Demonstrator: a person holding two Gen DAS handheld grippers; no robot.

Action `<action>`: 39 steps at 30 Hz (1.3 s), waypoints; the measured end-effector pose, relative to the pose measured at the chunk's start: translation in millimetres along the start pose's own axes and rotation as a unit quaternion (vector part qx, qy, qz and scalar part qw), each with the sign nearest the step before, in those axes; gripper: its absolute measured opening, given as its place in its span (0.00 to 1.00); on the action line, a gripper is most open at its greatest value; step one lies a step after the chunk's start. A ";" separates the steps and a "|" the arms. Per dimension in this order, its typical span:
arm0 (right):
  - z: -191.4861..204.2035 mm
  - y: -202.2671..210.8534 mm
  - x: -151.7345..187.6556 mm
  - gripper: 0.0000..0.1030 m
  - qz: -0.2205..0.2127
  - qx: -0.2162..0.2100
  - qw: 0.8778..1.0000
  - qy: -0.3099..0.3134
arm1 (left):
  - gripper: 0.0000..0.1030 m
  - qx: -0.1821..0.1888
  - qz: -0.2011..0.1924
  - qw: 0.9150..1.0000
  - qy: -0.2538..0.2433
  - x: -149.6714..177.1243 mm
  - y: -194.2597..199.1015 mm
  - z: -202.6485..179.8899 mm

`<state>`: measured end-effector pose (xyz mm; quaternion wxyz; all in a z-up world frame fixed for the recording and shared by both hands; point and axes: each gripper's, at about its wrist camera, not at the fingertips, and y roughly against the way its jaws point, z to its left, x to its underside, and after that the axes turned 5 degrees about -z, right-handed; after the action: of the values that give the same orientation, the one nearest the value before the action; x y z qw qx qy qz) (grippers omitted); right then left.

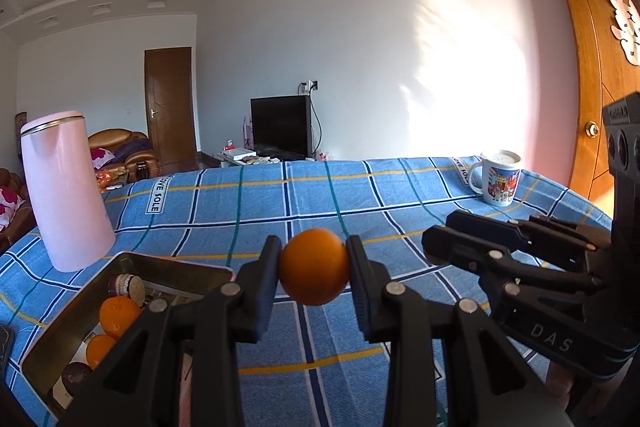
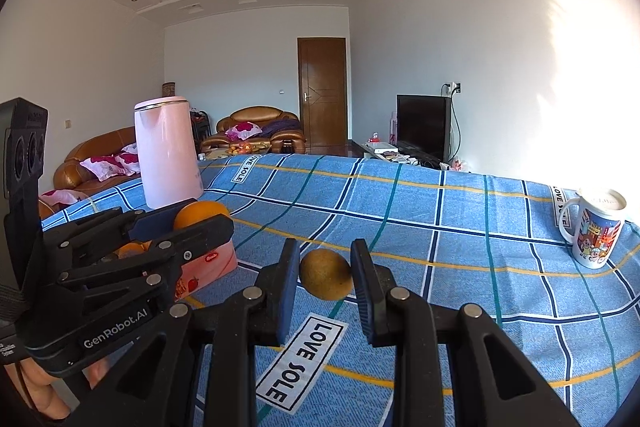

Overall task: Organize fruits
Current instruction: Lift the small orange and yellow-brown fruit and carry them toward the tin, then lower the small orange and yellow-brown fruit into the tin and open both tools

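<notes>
My left gripper (image 1: 314,267) is shut on an orange (image 1: 314,266) and holds it above the blue checked tablecloth. It also shows in the right wrist view (image 2: 192,223), with the orange (image 2: 200,213) between its fingers. A metal tin (image 1: 72,331) at the lower left holds two oranges (image 1: 118,313) and dark round items. My right gripper (image 2: 325,273) has its jaws on both sides of a brown-yellow fruit (image 2: 326,274) that rests on the cloth; they seem to touch it. The right gripper (image 1: 452,239) shows in the left wrist view at the right.
A pink kettle (image 1: 64,191) stands behind the tin at the left. A printed mug (image 1: 498,177) stands at the far right of the table; it also shows in the right wrist view (image 2: 596,231). The tin's pink side (image 2: 208,267) is under my left gripper.
</notes>
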<state>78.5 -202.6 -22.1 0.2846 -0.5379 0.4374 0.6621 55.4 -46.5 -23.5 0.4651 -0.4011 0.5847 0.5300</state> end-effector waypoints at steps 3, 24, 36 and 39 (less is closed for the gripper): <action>6.6 -5.6 -1.5 0.27 0.006 -0.010 1.000 0.000 | 0.34 -0.009 0.005 1.000 0.005 1.2 3.8 12.1; 89.1 -50.6 -26.8 0.27 0.023 -0.104 0.993 0.042 | 0.33 -0.082 0.056 0.995 0.023 11.5 27.4 91.5; 141.3 -81.8 -31.2 0.27 0.039 -0.151 0.986 0.063 | 0.33 -0.127 0.085 0.988 0.035 19.3 35.9 137.7; 148.5 -88.4 -30.0 0.27 0.045 -0.158 0.984 0.063 | 0.33 -0.132 0.091 0.986 0.037 21.1 37.7 145.3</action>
<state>92.3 -28.1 -11.7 0.1382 -0.5969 0.3681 0.6994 31.2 102.7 -35.5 0.3356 -0.4237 0.5603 0.6276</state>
